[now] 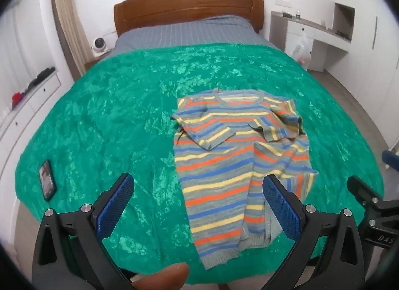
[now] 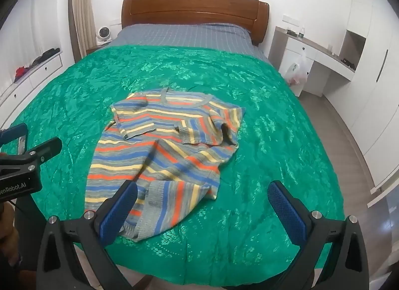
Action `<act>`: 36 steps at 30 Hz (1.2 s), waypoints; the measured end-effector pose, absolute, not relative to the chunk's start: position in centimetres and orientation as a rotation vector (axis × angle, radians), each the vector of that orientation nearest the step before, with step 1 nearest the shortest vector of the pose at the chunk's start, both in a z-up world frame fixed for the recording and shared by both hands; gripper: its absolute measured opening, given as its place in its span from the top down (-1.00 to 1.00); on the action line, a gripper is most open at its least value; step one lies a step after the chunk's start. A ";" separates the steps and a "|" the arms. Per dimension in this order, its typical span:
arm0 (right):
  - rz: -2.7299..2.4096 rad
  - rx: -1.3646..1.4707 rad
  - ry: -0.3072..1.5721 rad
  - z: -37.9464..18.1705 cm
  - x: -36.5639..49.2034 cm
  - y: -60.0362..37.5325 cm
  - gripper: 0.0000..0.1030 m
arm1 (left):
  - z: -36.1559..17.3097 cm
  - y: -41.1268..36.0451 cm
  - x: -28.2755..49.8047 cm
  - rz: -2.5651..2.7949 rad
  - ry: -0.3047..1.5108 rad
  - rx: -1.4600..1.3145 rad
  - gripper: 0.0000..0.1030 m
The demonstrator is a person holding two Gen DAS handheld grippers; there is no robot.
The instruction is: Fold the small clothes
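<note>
Both grippers hang over the near edge of the bed. The left gripper is spread wide and pinches nothing; its right finger overlaps the striped sweater in view, contact unclear. The right gripper is spread equally wide, empty. The sweater lies on the green blanket, sleeves folded in. A phone lies at nine o'clock.

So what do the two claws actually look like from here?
Both match: the left claw and right claw have black triangular frames with silver bolts and blue textured pads. White lettering marks each body: the left one's ends "Robot.AI", the right one's is cut off.
</note>
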State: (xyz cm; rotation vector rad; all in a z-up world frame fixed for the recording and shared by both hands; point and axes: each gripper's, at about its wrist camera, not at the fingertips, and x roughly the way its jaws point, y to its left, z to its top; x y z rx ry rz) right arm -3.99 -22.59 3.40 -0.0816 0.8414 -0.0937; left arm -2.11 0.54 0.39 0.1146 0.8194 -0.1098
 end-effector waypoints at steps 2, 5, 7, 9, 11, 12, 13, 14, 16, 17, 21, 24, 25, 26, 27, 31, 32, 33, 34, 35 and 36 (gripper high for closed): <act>-0.099 -0.077 0.845 3.2 -4.2 -22.5 -1.00 | 0.3 0.6 -2.3 -0.112 0.828 0.121 -1.00; -0.109 -0.070 0.850 2.9 -4.4 -22.4 -1.00 | 0.0 1.0 -2.2 -0.128 0.874 0.095 -1.00; -0.117 -0.071 0.853 2.9 -4.5 -22.4 -1.00 | -0.2 1.2 -2.0 -0.126 0.894 0.088 -0.99; -0.123 -0.073 0.853 2.9 -4.6 -22.3 -1.00 | -0.4 0.8 -2.4 -0.101 0.886 0.099 -0.99; -0.128 -0.073 0.850 3.0 -4.6 -22.3 -0.99 | -0.6 0.8 -2.6 -0.090 0.881 0.107 -0.99; -0.129 -0.073 0.849 3.0 -4.6 -22.2 -1.00 | -0.6 0.8 -2.6 -0.089 0.880 0.108 -0.99; -0.128 -0.072 0.847 3.1 -4.6 -22.1 -1.00 | -0.6 0.9 -2.7 -0.090 0.880 0.107 -0.99; -0.128 -0.071 0.844 3.2 -4.7 -22.0 -0.99 | -0.6 0.9 -2.6 -0.089 0.881 0.108 -0.99; -0.124 -0.072 0.841 3.4 -4.7 -21.7 -1.00 | -0.6 0.9 -2.7 -0.083 0.879 0.116 -0.99; -0.124 -0.075 0.840 3.4 -4.7 -21.6 -1.00 | -0.7 0.9 -2.8 -0.082 0.878 0.120 -0.99; -0.144 -0.102 0.850 3.2 -4.4 -21.1 -0.99 | -1.0 1.2 -3.0 -0.087 0.879 0.118 -0.99; -0.167 -0.109 0.852 3.1 -4.3 -21.2 -0.99 | -1.3 1.3 -3.0 -0.088 0.886 0.125 -0.99; -0.175 -0.111 0.852 3.1 -4.3 -21.3 -1.00 | -1.4 1.3 -3.0 -0.089 0.888 0.125 -0.99; -0.181 -0.112 0.851 3.2 -4.4 -21.4 -0.99 | -1.4 1.3 -3.0 -0.092 0.889 0.125 -0.99; -0.184 -0.112 0.850 3.2 -4.4 -21.5 -0.99 | -1.5 1.2 -3.0 -0.092 0.889 0.126 -0.99; -0.194 -0.119 0.850 3.2 -4.2 -21.5 -0.99 | -1.6 1.3 -2.9 -0.088 0.888 0.116 -0.99; -0.196 -0.122 0.849 3.3 -4.2 -21.5 -0.99 | -1.6 1.3 -2.9 -0.091 0.891 0.113 -0.99; -0.196 -0.123 0.847 3.4 -4.2 -21.5 -0.99 | -1.7 1.3 -2.8 -0.096 0.895 0.110 -0.99; -0.199 -0.124 0.846 3.4 -4.2 -21.5 -0.99 | -1.7 1.3 -2.8 -0.097 0.897 0.109 -0.99; -0.200 -0.124 0.845 3.4 -4.2 -21.4 -0.99 | -1.7 1.3 -2.8 -0.100 0.898 0.107 -0.99; -0.200 -0.124 0.844 3.4 -4.2 -21.4 -0.99 | -1.7 1.3 -2.8 -0.103 0.899 0.105 -0.99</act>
